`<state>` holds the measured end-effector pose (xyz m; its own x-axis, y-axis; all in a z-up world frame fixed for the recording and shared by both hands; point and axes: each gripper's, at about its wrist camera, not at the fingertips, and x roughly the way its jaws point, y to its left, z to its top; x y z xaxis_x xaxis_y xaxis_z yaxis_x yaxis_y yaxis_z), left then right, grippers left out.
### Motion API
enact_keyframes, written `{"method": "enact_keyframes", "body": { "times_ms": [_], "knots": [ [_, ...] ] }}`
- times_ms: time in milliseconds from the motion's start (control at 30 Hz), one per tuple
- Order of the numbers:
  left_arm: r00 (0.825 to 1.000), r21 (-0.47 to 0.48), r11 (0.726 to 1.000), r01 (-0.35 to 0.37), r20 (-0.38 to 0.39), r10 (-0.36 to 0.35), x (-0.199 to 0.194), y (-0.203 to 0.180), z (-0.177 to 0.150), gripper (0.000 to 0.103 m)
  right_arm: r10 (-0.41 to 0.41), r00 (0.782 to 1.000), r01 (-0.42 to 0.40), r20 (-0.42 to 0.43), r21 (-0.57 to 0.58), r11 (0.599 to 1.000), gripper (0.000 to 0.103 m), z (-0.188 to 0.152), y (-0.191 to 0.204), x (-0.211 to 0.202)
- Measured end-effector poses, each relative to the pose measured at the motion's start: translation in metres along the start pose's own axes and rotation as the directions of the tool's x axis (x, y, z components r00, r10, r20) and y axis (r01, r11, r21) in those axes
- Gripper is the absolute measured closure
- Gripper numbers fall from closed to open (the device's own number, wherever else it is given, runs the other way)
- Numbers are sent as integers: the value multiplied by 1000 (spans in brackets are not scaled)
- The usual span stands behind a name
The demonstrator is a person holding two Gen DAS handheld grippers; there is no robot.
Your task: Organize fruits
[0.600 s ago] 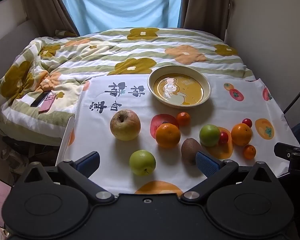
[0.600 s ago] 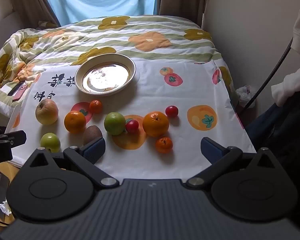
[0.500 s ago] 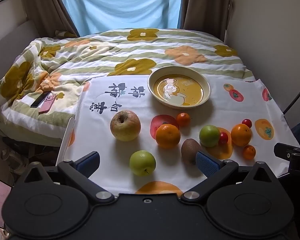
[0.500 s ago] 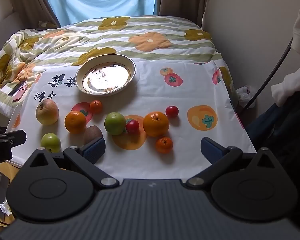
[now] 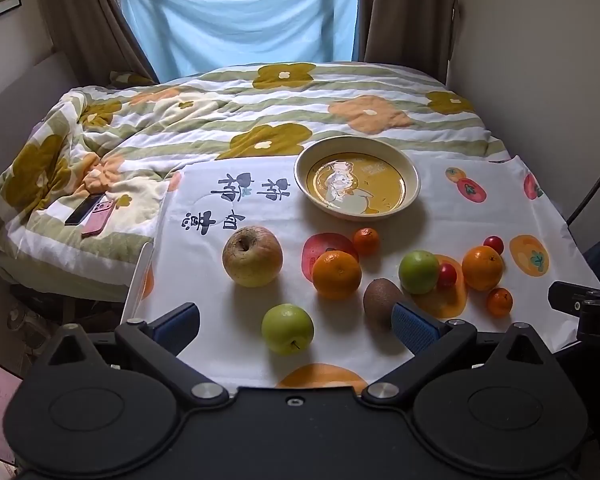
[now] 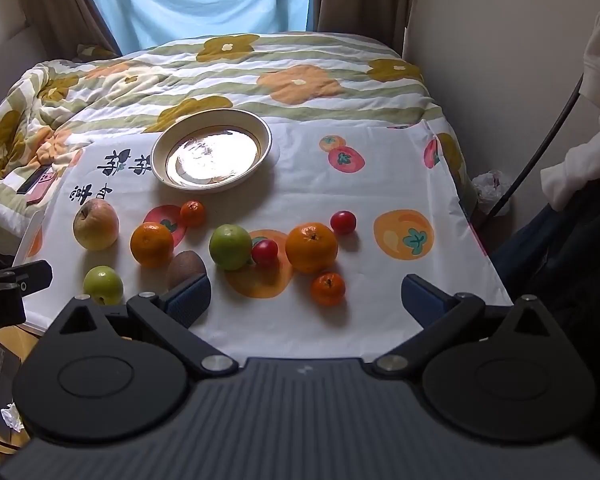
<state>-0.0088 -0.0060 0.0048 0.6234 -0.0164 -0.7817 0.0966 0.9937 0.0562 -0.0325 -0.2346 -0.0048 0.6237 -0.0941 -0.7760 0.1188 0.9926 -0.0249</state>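
While both hand-held grippers gape empty, kiwi partly hidden behind left pad, bowl interior glared out.

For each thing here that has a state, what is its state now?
Left gripper: jaws open, holding nothing.
Right gripper: jaws open, holding nothing.
Bowl: upright, no fruit inside.
Kiwi: lying on the cloth, not grasped.
Pink phone: lying face down on the blanket.

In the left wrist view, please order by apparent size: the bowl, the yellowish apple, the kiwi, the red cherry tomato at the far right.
1. bowl
2. yellowish apple
3. kiwi, partly hidden by the tool finger
4. cherry tomato
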Motion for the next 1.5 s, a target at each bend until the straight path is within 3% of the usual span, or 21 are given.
{"method": "enact_keyframes", "body": {
  "times_ms": [1500],
  "knots": [
    [1000, 27, 1000, -7, -5, 7, 2, -3, 4, 0, 5, 1000, -5, 2, 7, 1000, 0, 2, -2, 2]
  ]
}}
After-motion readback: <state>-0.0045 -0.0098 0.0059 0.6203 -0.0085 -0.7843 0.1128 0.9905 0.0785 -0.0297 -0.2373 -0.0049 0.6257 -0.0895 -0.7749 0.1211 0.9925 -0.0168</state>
